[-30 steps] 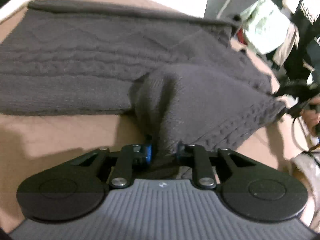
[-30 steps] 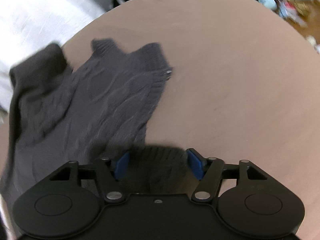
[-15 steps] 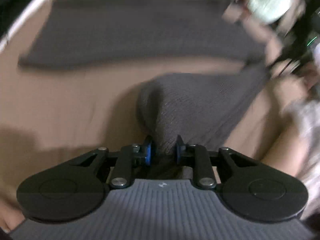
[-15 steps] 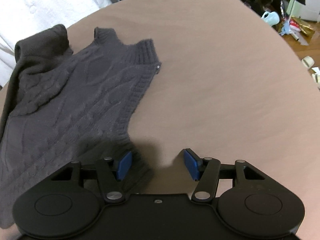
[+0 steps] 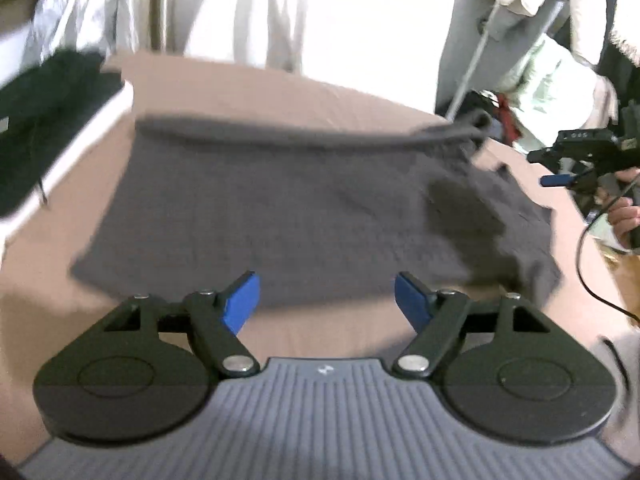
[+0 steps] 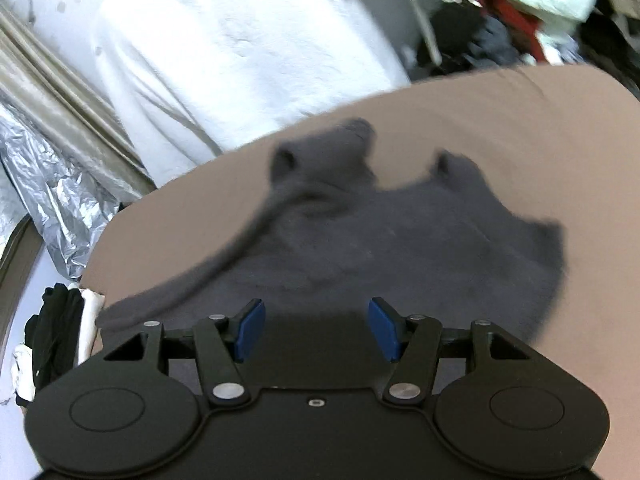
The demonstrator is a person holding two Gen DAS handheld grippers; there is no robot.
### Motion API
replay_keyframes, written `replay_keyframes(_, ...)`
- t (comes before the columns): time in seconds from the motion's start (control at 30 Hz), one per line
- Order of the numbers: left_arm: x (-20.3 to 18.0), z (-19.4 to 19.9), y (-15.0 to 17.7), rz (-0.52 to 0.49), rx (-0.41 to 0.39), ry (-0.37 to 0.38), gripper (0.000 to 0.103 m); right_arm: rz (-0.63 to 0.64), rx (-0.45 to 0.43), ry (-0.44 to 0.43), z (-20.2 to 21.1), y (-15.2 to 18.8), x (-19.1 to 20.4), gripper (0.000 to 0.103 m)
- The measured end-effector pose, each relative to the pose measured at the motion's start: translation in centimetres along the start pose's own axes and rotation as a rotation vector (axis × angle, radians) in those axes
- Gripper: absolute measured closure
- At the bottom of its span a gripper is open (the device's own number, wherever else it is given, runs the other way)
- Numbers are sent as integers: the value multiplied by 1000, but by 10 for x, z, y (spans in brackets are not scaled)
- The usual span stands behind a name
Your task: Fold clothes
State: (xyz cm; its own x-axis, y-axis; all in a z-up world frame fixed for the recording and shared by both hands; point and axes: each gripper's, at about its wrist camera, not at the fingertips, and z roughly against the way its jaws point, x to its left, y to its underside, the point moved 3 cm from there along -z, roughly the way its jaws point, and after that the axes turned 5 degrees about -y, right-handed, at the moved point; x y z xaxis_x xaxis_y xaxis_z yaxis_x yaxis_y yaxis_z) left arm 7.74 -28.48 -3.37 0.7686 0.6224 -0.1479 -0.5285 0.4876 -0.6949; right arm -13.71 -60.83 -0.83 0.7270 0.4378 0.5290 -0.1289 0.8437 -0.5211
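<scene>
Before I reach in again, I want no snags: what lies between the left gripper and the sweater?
Only bare tan bedsheet, seen in the left wrist view, between the open left gripper and the gray sweater.

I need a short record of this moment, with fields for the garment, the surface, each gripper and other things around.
garment: dark grey cable-knit sweater, lying spread out, blurred in both views
surface: tan cloth-covered table
left hand-held gripper: open, blue pads apart, empty, just before the sweater's near edge
right hand-held gripper: open, empty, over the sweater
left of table: black clothes on a white box
background: white curtain; pile of mixed clothes
</scene>
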Motion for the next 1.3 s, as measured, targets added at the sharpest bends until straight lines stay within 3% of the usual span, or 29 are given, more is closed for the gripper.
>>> replay_keyframes(0.1, -31, -48, -25, -68, -54, -4, 25, -34, -38, 7, -17, -16, 1, 37)
replay_keyframes(0.2, -72, -118, -56, -200, -109, -33, 25, -179, -109, 9, -35, -8, -15, 34)
replay_keyframes(0.3, -97, -187, -97, -235, -96, -90, 25, -185, -116, 6, -46, -10, -34, 34)
replay_keyframes(0.37, -110, -221, -123, -223, -92, -63, 25, -188, -121, 5, -54, -11, -47, 34)
replay_keyframes(0.47, -133, -254, -150, -266, -101, 35, 25, -194, -128, 3, -66, -13, -66, 34)
replay_keyframes(0.53, -148, -275, -163, -312, -87, 17, 25, -198, -133, 1, -73, -14, -79, 34)
replay_keyframes(0.6, -156, -299, -175, -303, -39, -9, 25, -201, -137, -1, -81, -16, -92, 34)
replay_keyframes(0.67, -151, -320, -182, -227, 25, -12, 25, -180, -147, -12, -85, -20, -93, 34)
replay_keyframes(0.73, -138, -338, -184, -126, 119, 29, 25, -143, -164, -45, -85, -23, -87, 34)
replay_keyframes(0.8, -130, -359, -182, -79, 272, 109, 25, -102, -178, -79, -84, -24, -79, 34)
replay_keyframes(0.87, -124, -364, -177, -47, 330, 159, 24, -66, -207, -88, -79, -27, -74, 34)
replay_keyframes(0.97, -120, -359, -168, -5, 388, 274, 41, -35, -274, -117, -69, -32, -69, 34)
replay_keyframes(1.03, -121, -348, -159, 20, 424, 358, 43, -36, -258, -136, -73, -31, -67, 34)
replay_keyframes(1.2, -144, -320, -122, -64, 434, 403, 42, -38, -219, -184, -83, -28, -62, 33)
replay_keyframes(1.3, -161, -304, -102, -152, 395, 379, 42, -40, -195, -213, -89, -27, -58, 30)
